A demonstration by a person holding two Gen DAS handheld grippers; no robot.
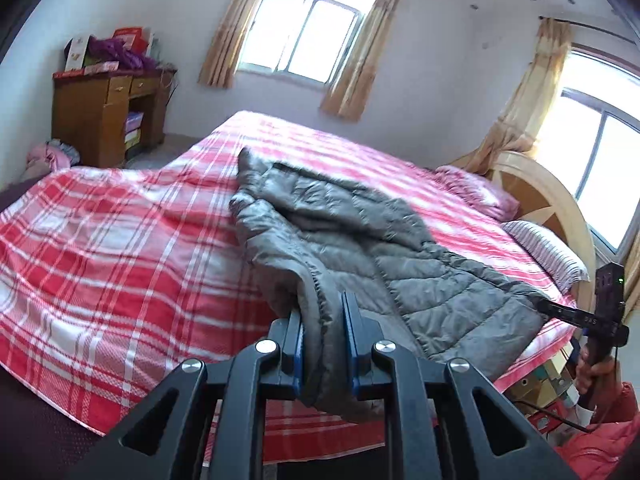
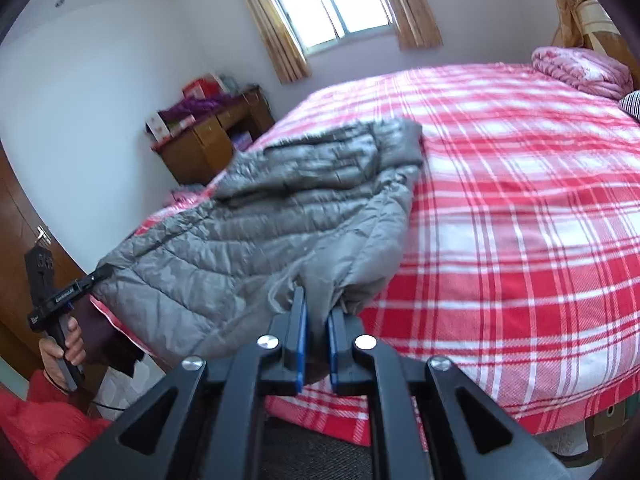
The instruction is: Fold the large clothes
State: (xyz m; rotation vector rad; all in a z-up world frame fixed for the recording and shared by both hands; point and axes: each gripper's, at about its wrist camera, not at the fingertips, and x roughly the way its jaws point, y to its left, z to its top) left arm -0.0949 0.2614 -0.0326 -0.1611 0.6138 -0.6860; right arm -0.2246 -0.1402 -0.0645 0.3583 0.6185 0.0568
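A grey quilted jacket [image 1: 348, 240] lies across the near side of the bed [image 1: 120, 248], stretched along its near edge, its far end reaching toward the middle of the red-and-white plaid cover.

The left gripper [image 1: 323, 320] is clamped on one near edge of the jacket: a fold of grey cloth fills the narrow gap between the blue pads [image 1: 298, 344] and hangs down below them, hiding how much is caught. The right gripper [image 2: 316, 320] pinches the other near edge in the same way, its jaws almost together with a thin bunch of fabric between; what looks like a cord trails beside its left pad, too blurred to be sure of.

Each gripper also shows small at the rim of the other's view, and there its tip is buried in the jacket hem, so the fingertips cannot be seen from outside. A hand [image 2: 66, 344] grips the left handle above a red sleeve [image 2: 44, 436]; the hand [image 1: 596, 372] on the right handle is half cut off by the frame edge.

The jacket's far end is motion-blurred, and it is unclear which part of the garment it is. At the head of the bed a pink quilt [image 2: 580, 70] and a striped pillow [image 1: 548, 252] lie by the headboard [image 1: 552, 196]. A wooden desk [image 1: 104, 120] stands against the far wall; the boxes and purple thing on it are hard to make out.
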